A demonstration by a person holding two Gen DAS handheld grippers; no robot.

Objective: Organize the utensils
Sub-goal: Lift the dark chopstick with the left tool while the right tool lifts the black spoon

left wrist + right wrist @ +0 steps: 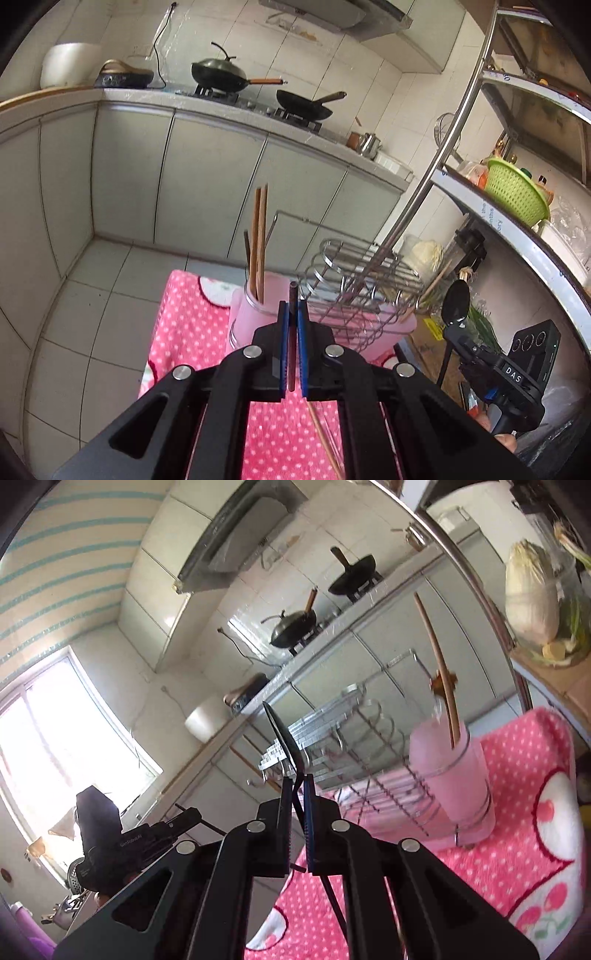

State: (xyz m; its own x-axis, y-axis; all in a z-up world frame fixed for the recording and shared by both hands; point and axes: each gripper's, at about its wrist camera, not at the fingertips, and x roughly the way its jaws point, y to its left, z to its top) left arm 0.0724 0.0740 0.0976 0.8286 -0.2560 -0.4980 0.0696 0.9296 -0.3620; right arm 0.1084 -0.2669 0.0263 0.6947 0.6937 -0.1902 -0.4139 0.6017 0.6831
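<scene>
My left gripper (293, 308) is shut on a dark chopstick (293, 295) that points forward, just short of the pink utensil cup (251, 314). Brown chopsticks (258, 236) stand in that cup. My right gripper (298, 786) is shut on a black spoon (284, 738), bowl up, held above the wire dish rack (351, 738). The cup (450, 775) with a chopstick (439, 664) stands to its right. The right gripper with the spoon (456, 301) also shows in the left wrist view. A light chopstick (321, 439) lies on the pink dotted cloth (184, 325).
The wire rack (354, 280) sits beside the cup on the cloth. A steel shelf (517, 236) with a green basket (513, 195) is on the right. Counter with two woks (221, 74) is behind, tiled floor below. The left gripper (99, 834) shows at left.
</scene>
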